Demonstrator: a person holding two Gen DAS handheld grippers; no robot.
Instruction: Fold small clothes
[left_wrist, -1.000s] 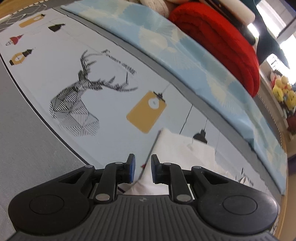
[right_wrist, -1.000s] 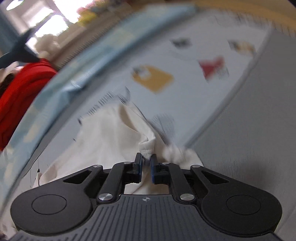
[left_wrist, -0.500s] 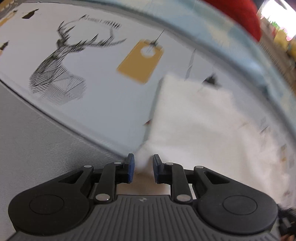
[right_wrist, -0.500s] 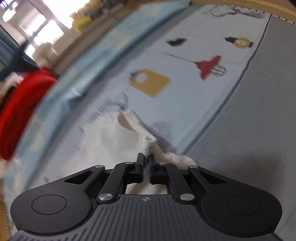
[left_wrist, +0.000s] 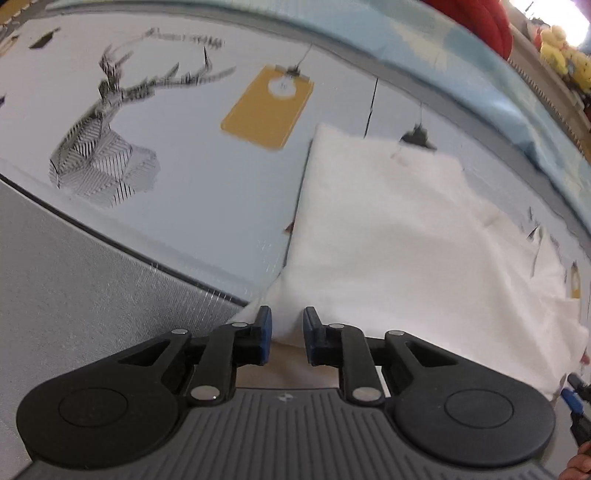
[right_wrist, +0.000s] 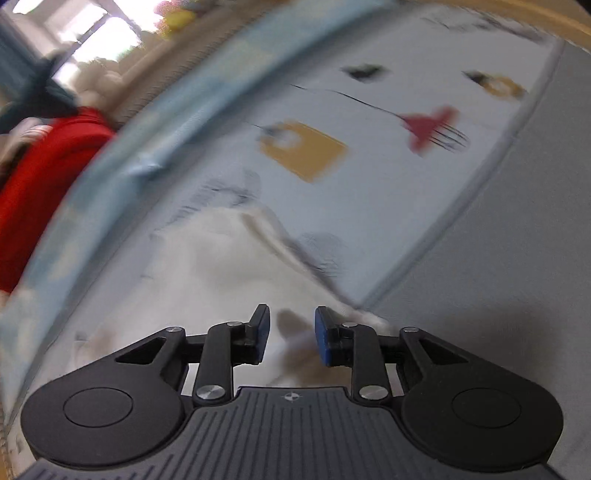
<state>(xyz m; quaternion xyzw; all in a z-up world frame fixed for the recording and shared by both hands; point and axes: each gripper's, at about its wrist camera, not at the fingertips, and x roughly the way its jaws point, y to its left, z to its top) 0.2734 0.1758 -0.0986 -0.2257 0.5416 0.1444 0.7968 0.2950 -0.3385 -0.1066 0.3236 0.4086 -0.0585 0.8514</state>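
The white garment (left_wrist: 399, 236) lies spread flat on a pale blue printed mat (left_wrist: 207, 192), with a grey surface (left_wrist: 74, 266) bordering the mat on the near side. In the left wrist view, the left hand-held gripper (left_wrist: 286, 332) sits at the garment's near left corner: its blue-padded fingers (left_wrist: 264, 334) stand a little apart, with a ridge of white cloth between them, though whether the pads press it cannot be told. The garment's left edge runs straight away from the gripper, near a yellow tag print (left_wrist: 267, 107), and a deer print (left_wrist: 110, 147) lies further left. In the blurred right wrist view, the right hand-held gripper (right_wrist: 291, 334) hangs over the garment (right_wrist: 221, 273) with its jaws well apart and nothing between them. A red fabric pile (right_wrist: 40, 184) lies beyond a light blue cloth (right_wrist: 122, 147) at the far left.
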